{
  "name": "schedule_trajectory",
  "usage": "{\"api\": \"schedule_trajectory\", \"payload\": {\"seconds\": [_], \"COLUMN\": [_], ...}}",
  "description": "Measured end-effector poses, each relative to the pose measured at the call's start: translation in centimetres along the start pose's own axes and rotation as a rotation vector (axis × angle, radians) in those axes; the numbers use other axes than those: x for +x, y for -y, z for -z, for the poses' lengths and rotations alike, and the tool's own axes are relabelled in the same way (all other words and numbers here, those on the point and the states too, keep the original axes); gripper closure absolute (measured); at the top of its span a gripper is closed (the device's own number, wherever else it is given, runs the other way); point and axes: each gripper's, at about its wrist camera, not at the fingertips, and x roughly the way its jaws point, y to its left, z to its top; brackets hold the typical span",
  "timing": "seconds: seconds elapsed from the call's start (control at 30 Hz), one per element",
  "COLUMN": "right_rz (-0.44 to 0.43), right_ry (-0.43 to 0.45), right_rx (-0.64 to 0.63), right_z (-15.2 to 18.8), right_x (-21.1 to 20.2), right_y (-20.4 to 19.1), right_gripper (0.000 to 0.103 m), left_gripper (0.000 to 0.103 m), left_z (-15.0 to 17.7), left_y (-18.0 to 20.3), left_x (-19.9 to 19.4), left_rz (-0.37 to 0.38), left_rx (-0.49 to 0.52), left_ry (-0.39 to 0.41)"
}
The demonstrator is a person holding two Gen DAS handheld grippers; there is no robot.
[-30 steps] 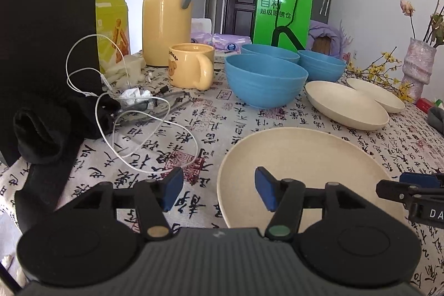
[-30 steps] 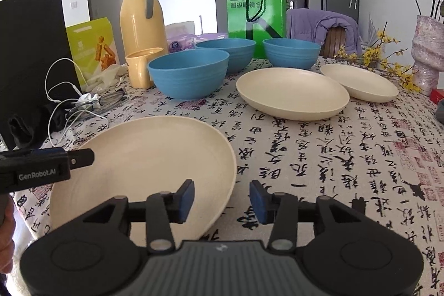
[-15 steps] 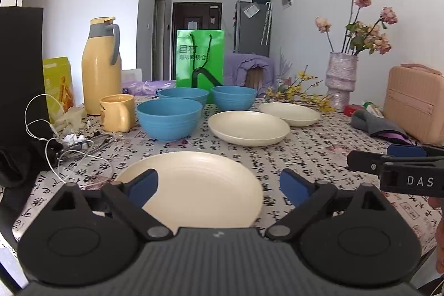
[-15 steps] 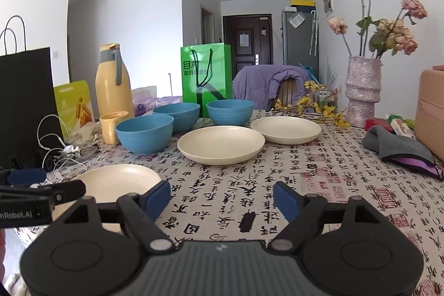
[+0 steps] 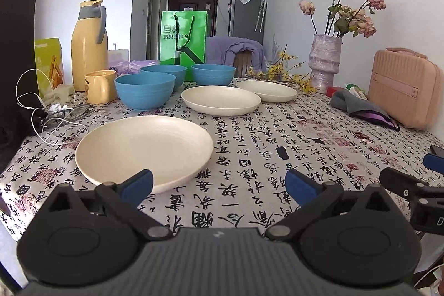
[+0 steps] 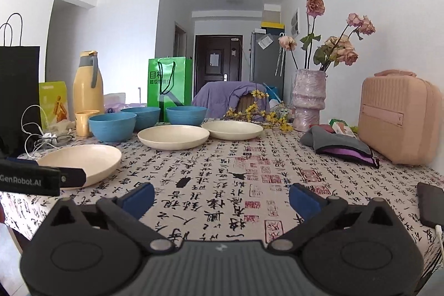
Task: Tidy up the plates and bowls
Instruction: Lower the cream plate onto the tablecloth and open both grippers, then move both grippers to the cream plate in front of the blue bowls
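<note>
Three cream plates lie apart on the patterned tablecloth: a near one [image 5: 144,146] [image 6: 83,161], a middle one [image 5: 220,100] [image 6: 173,136] and a far one [image 5: 266,90] [image 6: 231,129]. Three blue bowls stand behind them: a front one [image 5: 144,90] [image 6: 112,126], a back left one [image 5: 163,72] [image 6: 144,114] and a back right one [image 5: 213,74] [image 6: 186,114]. My left gripper [image 5: 219,186] is open and empty, just right of the near plate's front rim. My right gripper [image 6: 220,197] is open and empty over bare cloth.
A yellow mug [image 5: 100,86], yellow thermos [image 5: 88,46], black bag [image 5: 16,46] and white cables [image 5: 41,113] crowd the left. A green bag [image 5: 183,40] stands behind the bowls. A vase [image 5: 324,65], pink case [image 5: 402,93], grey pouch [image 5: 358,106] and phone [image 6: 431,207] are right.
Both grippers opened wide and pulled back and up from the near plate, which stays on the cloth. The views now take in the whole table.
</note>
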Motion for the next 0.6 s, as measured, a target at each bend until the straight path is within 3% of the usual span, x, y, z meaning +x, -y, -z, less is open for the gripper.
{"api": "schedule_trajectory", "payload": {"seconds": [0.17,0.4,0.5,0.6], "right_rz": [0.006,0.006,0.001,-0.003], "right_ry": [-0.062,-0.098,-0.114,-0.124], "right_rx": [0.091,0.111,0.086,0.035], "right_z": [0.2,0.2,-0.1,-0.8], "right_x": [0.9,2.1,3.1,4.7], "right_y": [1.8,2.5,2.1,1.3], "right_gripper": [0.0,0.0,0.0,0.0], "left_gripper": [0.0,0.0,0.0,0.0], "left_z": [-0.2,-0.9,-1.5,-2.8], "left_y": [0.3,0.2,0.0,-0.1], "left_x": [0.3,1.4,2.6,4.9], "left_rz": [-0.009,-0.006,-0.011,-0.072], "left_rx": [0.031,0.039,0.041,0.111], "left_ry": [-0.022,-0.02,-0.035,-0.07]}}
